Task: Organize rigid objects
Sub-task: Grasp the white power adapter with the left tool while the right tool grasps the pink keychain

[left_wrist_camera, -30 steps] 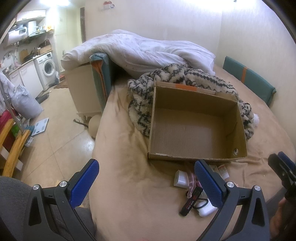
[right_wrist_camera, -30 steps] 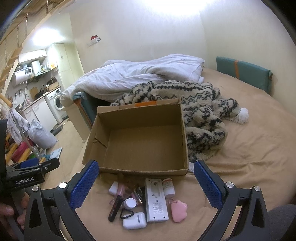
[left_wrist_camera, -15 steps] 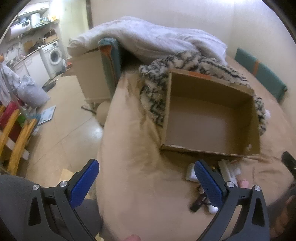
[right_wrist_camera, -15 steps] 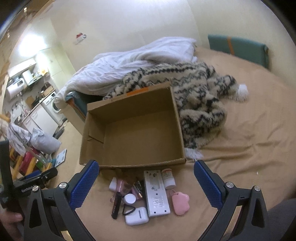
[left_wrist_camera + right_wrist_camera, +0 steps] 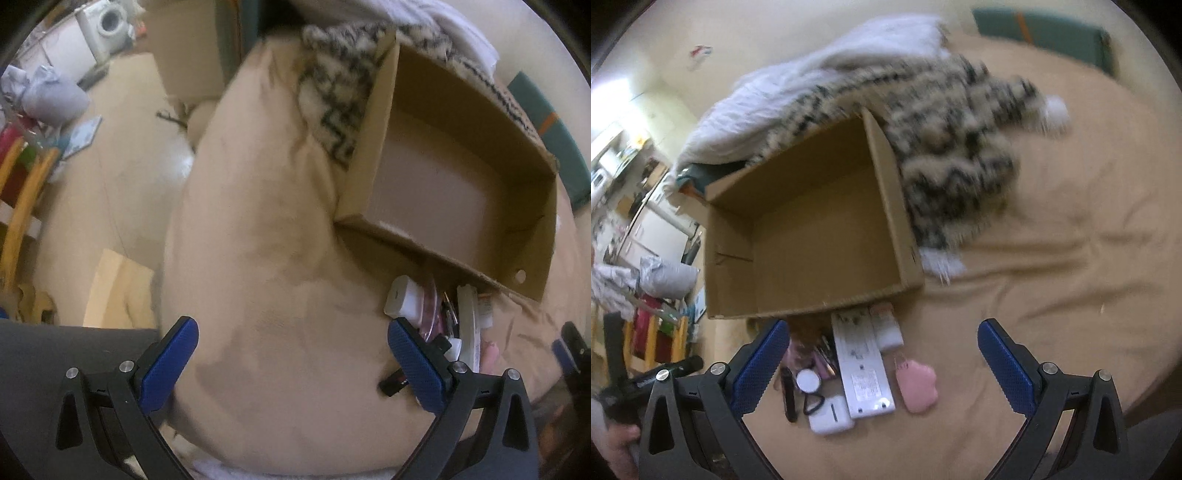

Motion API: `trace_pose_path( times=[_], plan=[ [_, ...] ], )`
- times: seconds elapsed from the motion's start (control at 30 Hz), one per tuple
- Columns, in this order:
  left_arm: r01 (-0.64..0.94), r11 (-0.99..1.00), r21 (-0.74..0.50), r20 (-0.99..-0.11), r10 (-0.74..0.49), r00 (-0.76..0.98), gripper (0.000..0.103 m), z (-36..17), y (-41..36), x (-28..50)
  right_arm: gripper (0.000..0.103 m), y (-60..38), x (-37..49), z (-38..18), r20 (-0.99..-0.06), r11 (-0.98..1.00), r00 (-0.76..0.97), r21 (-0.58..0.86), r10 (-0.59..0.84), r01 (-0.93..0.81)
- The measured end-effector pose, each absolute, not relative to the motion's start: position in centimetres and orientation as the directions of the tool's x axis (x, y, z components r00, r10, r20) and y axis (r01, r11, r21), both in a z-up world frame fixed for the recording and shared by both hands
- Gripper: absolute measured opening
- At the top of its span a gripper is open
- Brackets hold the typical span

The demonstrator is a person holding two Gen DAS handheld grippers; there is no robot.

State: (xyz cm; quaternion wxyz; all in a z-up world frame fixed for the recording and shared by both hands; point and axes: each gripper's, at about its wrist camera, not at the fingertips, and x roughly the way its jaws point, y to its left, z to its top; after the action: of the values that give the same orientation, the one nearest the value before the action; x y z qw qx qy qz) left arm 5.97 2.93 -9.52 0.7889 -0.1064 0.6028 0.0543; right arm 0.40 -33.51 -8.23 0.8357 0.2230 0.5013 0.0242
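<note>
Bed (image 5: 1071,229) holds cardboard box (image 5: 820,236) (patterned blanket (image 5: 953,162) behind).

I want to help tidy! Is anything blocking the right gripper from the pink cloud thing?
Nothing visible. The right gripper is open above the bed, and the pink cloud thing lies uncovered beside the white remote.

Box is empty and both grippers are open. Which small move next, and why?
Probably lower the right hand-held gripper onto the white remote. It lies nearest between the open fingers, and the cardboard box just beyond holds nothing yet.
</note>
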Motion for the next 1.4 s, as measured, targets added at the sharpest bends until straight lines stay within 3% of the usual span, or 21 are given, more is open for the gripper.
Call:
trace_pose_path(
  times=[0.13, 0.87, 0.93, 0.97, 1.0, 1.03, 1.07, 1.13, 1.4],
  plan=[
    [-0.169, 0.977, -0.126, -0.974, -0.089, 0.210, 0.093, -11.4, 0.2, 7.2, 0.103, -34.1, 0.7, -9.8, -0.834, 0.857, 0.437, 0.464, 0.337, 0.224],
    [0.036, 0.998, -0.047, -0.998, -0.049, 0.033, 0.083, -19.6, -9.9, 13.4, 0.103, -33.3, 2.1, -12.3, -0.893, 0.890, 0.332, 0.391, 0.304, 0.236],
    [0.044, 0.998, -0.050, -0.998, -0.051, 0.029, 0.073, -19.8, -10.1, 13.8, 0.103, -33.9, 2.6, -13.3, -0.914, 0.896, 0.281, 0.366, 0.294, 0.253],
    [0.047, 0.996, -0.070, -0.997, -0.071, 0.026, 0.065, -19.8, -10.2, 13.9, 0.099, -34.1, 2.8, -13.8, -0.918, 0.896, 0.259, 0.364, 0.299, 0.255],
    [0.051, 0.995, -0.089, -0.996, -0.090, 0.024, 0.061, -19.8, -10.3, 13.9, 0.083, -34.2, 3.1, -14.5, -0.926, 0.898, 0.226, 0.357, 0.304, 0.255],
    [0.056, 0.991, -0.119, -0.993, -0.120, 0.020, 0.047, -19.7, -10.4, 13.9, 0.074, -34.3, 3.3, -15.2, -0.930, 0.898, 0.198, 0.354, 0.310, 0.259],
    [0.060, 0.989, -0.133, -0.991, -0.134, 0.017, 0.042, -19.6, -10.6, 13.9, 0.071, -34.4, 3.4, -15.9, -0.931, 0.894, 0.175, 0.359, 0.322, 0.267],
    [0.072, 0.991, -0.114, -0.993, -0.116, 0.027, 0.041, -18.8, -11.3, 13.5, 0.054, -34.4, 3.4, -17.0, -0.933, 0.891, 0.129, 0.359, 0.335, 0.277],
    [0.035, 0.996, -0.082, -0.995, -0.084, 0.052, 0.039, -18.4, -10.1, 12.3, 0.053, -31.3, 3.6, -17.9, -0.963, 0.948, 0.077, 0.268, 0.258, 0.173]
  ],
)
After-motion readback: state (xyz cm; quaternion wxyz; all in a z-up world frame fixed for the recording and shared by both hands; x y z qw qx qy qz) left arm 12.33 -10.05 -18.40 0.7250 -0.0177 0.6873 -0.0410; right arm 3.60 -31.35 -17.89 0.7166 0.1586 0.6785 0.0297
